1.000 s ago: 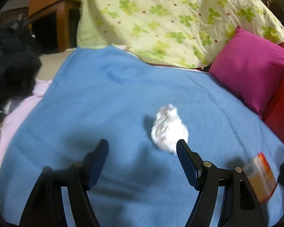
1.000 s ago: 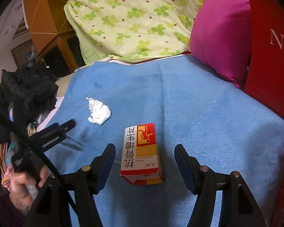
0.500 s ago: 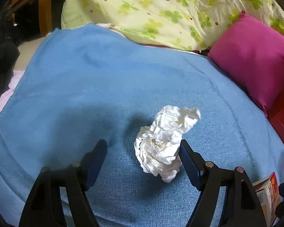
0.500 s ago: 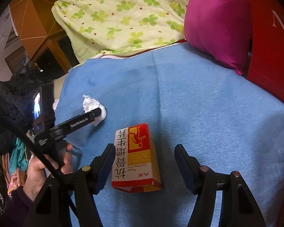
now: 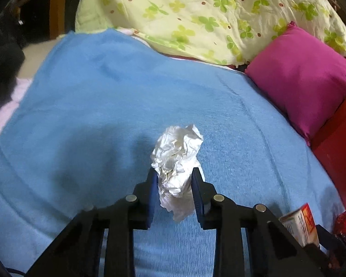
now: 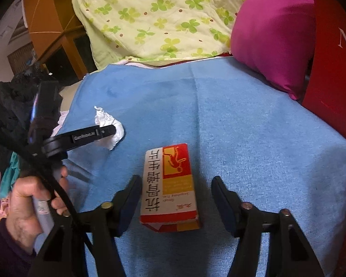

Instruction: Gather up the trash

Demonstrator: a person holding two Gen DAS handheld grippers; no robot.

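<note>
A crumpled white tissue (image 5: 177, 161) lies on the blue blanket (image 5: 92, 115). My left gripper (image 5: 174, 173) is shut on the tissue, its fingers pressing both sides. The tissue also shows in the right wrist view (image 6: 108, 124), partly behind the left gripper's finger. A red, yellow and white medicine box (image 6: 169, 187) lies flat on the blanket between the open fingers of my right gripper (image 6: 176, 185). The left finger is near the box's side, and the right finger stands apart from it. The box's corner shows in the left wrist view (image 5: 299, 224).
A magenta pillow (image 5: 304, 76) and a green clover quilt (image 5: 207, 11) lie at the back. A red bag (image 6: 334, 57) stands at the right. Dark clothes (image 6: 11, 106) are piled at the left, beside wooden furniture (image 6: 48, 11).
My left gripper moved forward around the tissue and closed on it. My right gripper moved forward so the medicine box now sits between its open fingers.
</note>
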